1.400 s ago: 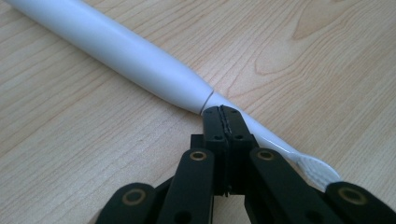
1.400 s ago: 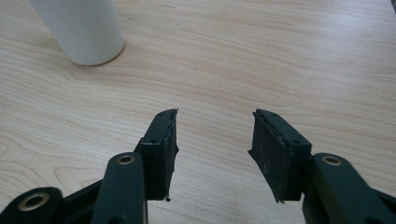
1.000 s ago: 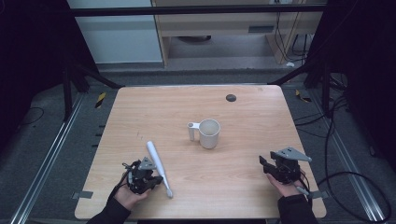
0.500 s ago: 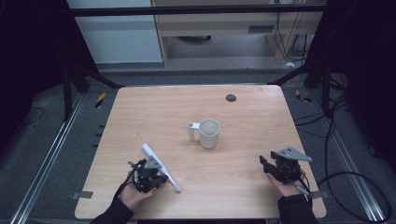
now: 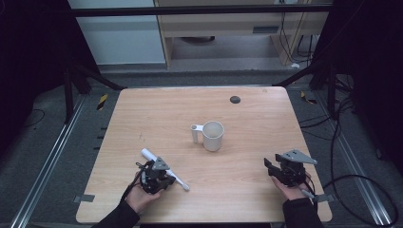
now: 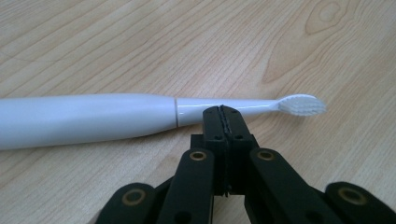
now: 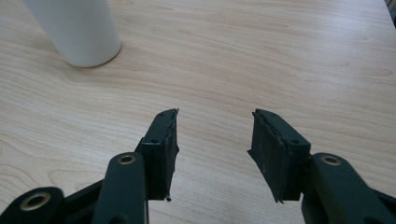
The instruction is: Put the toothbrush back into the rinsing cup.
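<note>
The electric toothbrush (image 6: 140, 114) lies flat on the tabletop (image 6: 280, 42) at 12 o'clock, just beyond the left gripper's (image 6: 221, 112) jaws, which are pressed together and empty.

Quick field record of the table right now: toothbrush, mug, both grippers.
toothbrush: white electric type, lying flat on the wooden table, bristle head toward the table's near edge
left gripper: jaws shut together, tips at the toothbrush neck, not around it
mug: white, upright near table centre, handle toward the person's left
right gripper: jaws open, nothing between them, mug farther off
</note>
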`<state>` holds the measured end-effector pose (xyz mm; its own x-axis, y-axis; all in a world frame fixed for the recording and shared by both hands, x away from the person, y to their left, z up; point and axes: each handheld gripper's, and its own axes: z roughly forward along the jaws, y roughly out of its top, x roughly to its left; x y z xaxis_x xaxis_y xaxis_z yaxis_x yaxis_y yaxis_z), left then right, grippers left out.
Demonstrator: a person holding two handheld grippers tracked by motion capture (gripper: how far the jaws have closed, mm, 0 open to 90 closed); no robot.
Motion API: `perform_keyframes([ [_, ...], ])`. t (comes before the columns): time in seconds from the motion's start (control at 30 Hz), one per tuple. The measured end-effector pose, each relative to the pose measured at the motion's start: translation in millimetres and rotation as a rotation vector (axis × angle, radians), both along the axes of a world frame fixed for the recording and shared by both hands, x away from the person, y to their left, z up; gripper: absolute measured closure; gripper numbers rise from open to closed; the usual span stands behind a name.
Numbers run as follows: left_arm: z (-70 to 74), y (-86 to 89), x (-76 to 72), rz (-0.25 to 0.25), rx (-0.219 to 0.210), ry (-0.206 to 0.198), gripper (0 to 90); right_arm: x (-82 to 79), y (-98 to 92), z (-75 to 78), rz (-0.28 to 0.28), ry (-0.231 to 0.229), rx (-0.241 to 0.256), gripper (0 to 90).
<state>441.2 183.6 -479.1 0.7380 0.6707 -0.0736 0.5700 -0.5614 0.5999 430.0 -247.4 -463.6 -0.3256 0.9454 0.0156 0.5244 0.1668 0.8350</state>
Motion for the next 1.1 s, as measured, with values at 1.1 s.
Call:
perform_keyframes([
  [1.1,14.2,61.7,93.3,0.185,0.071,-0.061,89.2,3.6,1.4,-3.9,0.003,0.016,0.001,51.9],
])
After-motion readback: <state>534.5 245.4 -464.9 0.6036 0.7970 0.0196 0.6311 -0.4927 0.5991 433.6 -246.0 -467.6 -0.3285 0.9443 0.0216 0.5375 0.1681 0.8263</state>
